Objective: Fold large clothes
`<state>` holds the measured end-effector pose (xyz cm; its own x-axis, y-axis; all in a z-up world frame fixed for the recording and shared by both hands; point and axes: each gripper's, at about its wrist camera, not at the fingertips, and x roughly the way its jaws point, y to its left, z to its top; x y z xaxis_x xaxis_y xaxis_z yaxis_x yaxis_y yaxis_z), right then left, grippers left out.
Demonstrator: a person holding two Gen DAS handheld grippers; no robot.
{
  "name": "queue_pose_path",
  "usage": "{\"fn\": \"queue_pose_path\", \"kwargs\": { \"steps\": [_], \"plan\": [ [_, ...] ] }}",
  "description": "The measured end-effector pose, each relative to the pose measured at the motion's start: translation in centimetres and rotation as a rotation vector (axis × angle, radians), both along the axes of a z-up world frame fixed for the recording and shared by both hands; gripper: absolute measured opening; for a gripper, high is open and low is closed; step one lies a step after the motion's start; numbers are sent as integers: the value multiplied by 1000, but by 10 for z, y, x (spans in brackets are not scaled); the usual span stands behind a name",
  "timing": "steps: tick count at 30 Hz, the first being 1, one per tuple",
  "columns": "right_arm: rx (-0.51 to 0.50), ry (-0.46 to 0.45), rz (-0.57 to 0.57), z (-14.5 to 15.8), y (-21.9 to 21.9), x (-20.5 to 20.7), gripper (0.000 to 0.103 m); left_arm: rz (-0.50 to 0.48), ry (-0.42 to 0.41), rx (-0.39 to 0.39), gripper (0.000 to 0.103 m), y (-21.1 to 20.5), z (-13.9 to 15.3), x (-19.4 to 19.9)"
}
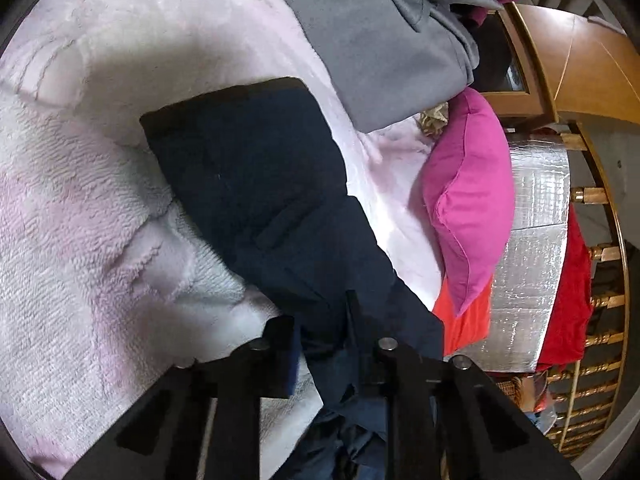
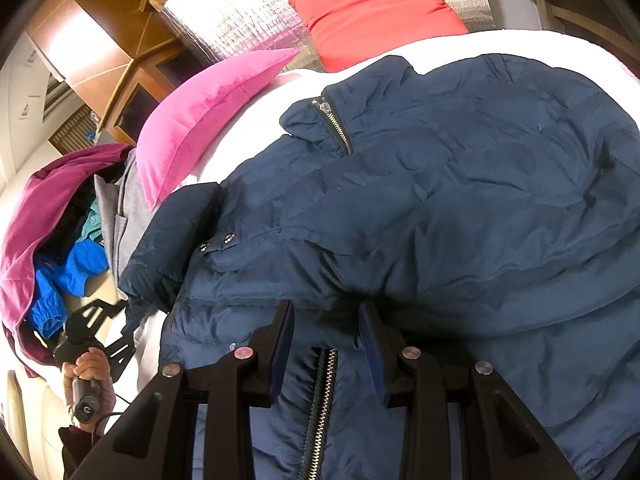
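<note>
A pale pink fleece blanket (image 1: 80, 208) covers the bed and fills the left wrist view from 7 to 12 o'clock. The navy puffer jacket (image 2: 460, 208) lies spread on it and occupies the centre and the 3 o'clock side of the right wrist view, with its collar zipper (image 2: 335, 124) toward 12 o'clock. One sleeve (image 1: 248, 168) runs from the centre of the left wrist view down to 6 o'clock.

A grey garment (image 1: 384, 48) lies at 1 o'clock in that view. A magenta pillow (image 1: 472, 192) and a red pillow (image 2: 376, 12) rest against a silver quilted panel (image 1: 532, 240) at 3 o'clock.

The left gripper (image 1: 320, 320) has its jaws clamped on the sleeve fabric. The right gripper (image 2: 326, 320) has its jaws apart, straddling the front zipper (image 2: 322, 400) at the hem; contact between pads and fabric cannot be determined.
</note>
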<state>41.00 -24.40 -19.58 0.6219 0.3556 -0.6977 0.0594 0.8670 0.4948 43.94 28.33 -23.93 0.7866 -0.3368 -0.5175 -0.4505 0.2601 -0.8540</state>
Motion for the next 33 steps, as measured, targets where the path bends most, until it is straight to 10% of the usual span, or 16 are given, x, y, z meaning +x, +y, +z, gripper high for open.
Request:
{"fn": "queue_pose_path", "kwargs": {
  "steps": [7,16,25,33],
  "plan": [
    [6,-45,-51,12,-14,-6,37,-58,-129,265,11,-37,80,-1],
    [112,-106,-239,31,-82,-27,37,-401,-410,535,10,-184,166,-11],
    [223,-105,-350,33,-140,-42,37,-724,-383,588,10,-312,128,4],
    [240,-88,-359,32,-158,-41,37,-989,-132,612,17,-376,67,18]
  ]
}}
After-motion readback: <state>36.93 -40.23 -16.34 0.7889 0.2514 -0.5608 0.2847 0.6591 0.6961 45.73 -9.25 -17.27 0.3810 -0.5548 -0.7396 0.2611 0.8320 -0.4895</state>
